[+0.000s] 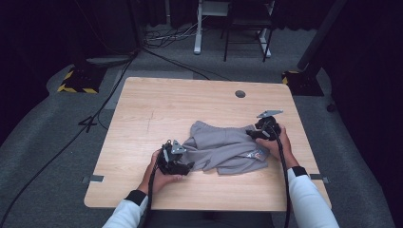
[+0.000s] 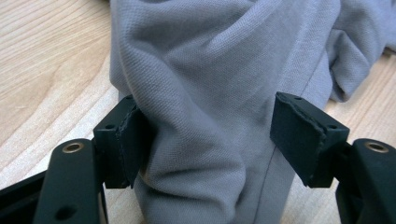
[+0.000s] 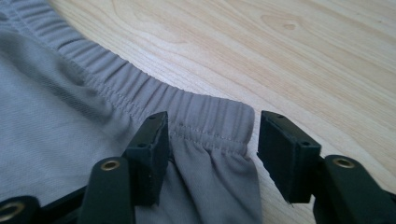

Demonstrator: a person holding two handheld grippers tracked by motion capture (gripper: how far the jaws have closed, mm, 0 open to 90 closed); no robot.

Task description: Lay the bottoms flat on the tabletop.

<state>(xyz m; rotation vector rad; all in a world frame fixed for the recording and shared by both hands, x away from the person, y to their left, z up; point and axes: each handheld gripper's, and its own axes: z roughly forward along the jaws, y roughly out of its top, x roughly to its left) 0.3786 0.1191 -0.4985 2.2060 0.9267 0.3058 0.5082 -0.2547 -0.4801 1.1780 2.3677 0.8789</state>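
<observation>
A crumpled grey garment (image 1: 228, 149) with an elastic waistband (image 3: 205, 121) lies on the wooden table (image 1: 157, 104), right of the middle. My left gripper (image 1: 187, 165) is at its left end. In the left gripper view, my left gripper (image 2: 212, 135) stands open around a bunched fold of the grey cloth (image 2: 210, 70); the left pad brushes it and the right pad is clear of it. My right gripper (image 1: 252, 134) is at the garment's far right corner. In the right gripper view, my right gripper (image 3: 212, 149) is open with the waistband's corner between the jaws, unpressed.
A round cable hole (image 1: 240, 93) sits near the table's far edge. Bare wood (image 1: 142, 133) lies left of and beyond the garment. Cables (image 1: 95, 118) run over the grey floor at the left, and furniture legs (image 1: 197, 33) stand behind the table.
</observation>
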